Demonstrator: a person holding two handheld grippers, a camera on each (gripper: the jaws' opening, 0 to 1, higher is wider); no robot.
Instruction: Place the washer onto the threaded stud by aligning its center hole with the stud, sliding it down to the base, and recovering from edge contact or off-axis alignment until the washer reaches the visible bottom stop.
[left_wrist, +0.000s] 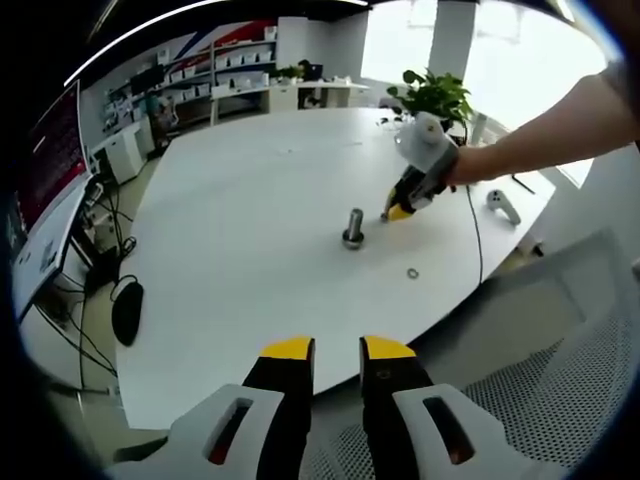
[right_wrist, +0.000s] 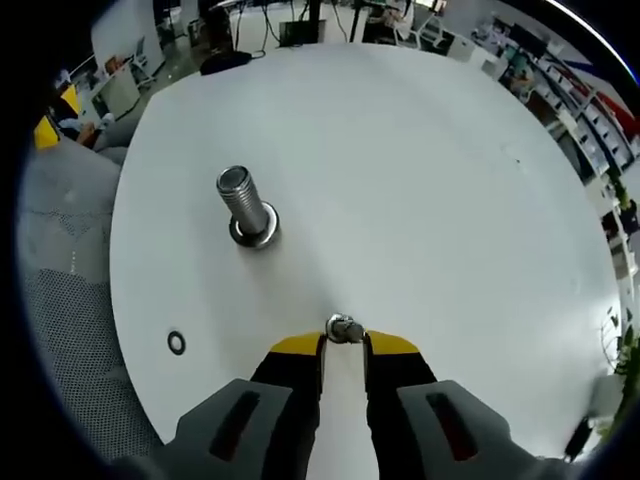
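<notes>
1. Two grippers work over a white desk (right_wrist: 420, 180): the right gripper (right_wrist: 344, 342) pinches a small metal washer (right_wrist: 344, 328) between its yellow tips, just above the desk and short of the threaded stud (right_wrist: 243, 203).
2. From the left gripper view, the same right gripper (left_wrist: 400, 208) hangs just beside the threaded stud (left_wrist: 354, 226), tips angled down toward it; the washer in its grasp is too small to make out there.
3. A second washer (right_wrist: 176, 342) lies flat on the desk well apart from the stud, toward the desk edge; it also appears in the left gripper view (left_wrist: 412, 272).
4. The left gripper (left_wrist: 337, 356) is released, jaws parted on nothing, held back off the desk edge far from the stud.
5. Doing this step well likely means lifting the held washer above the stud's top and levelling it so the hole faces straight down the thread.
6. Centring matters most: an off-axis approach would probably catch the washer's rim on the stud's top edge.
7. If it catches, a small back-off and re-centre beats pushing; release only once it drops toward the flange at the stud's base.
</notes>
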